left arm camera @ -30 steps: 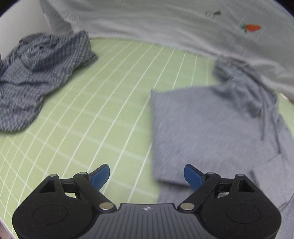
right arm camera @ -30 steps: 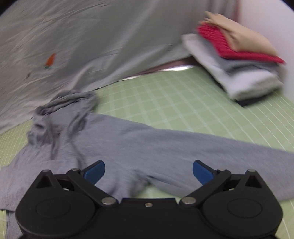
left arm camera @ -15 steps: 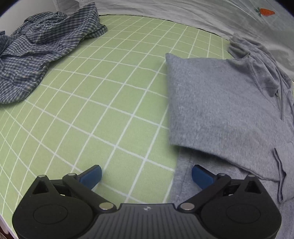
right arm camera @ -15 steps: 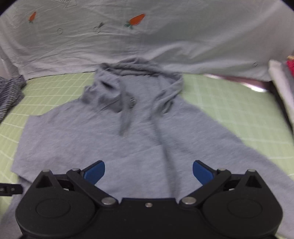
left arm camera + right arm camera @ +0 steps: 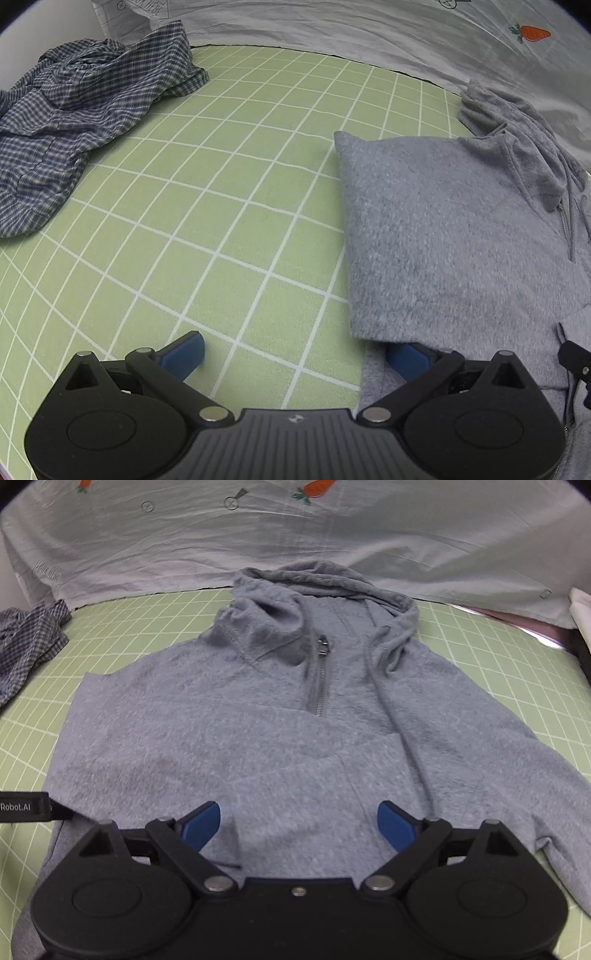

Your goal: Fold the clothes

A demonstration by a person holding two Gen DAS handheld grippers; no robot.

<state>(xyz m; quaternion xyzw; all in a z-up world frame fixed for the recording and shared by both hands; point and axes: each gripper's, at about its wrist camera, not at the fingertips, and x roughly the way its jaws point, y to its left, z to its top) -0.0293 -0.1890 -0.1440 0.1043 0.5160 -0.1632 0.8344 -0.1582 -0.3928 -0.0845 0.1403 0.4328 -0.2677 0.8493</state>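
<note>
Right wrist view: hoodie (image 5: 280,746) lies flat, left sleeve folded in; both grippers (image 5: 299,823) (image 5: 295,350) hover wide open, holding nothing.

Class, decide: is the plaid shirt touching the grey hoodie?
Apart. The left wrist view shows bare green grid mat between the plaid shirt and the grey hoodie.

Green grid mat (image 5: 229,206) under the fingers; beyond them, pale grey backdrop sheet (image 5: 369,539) w/ carrot prints (image 5: 314,488).
</note>
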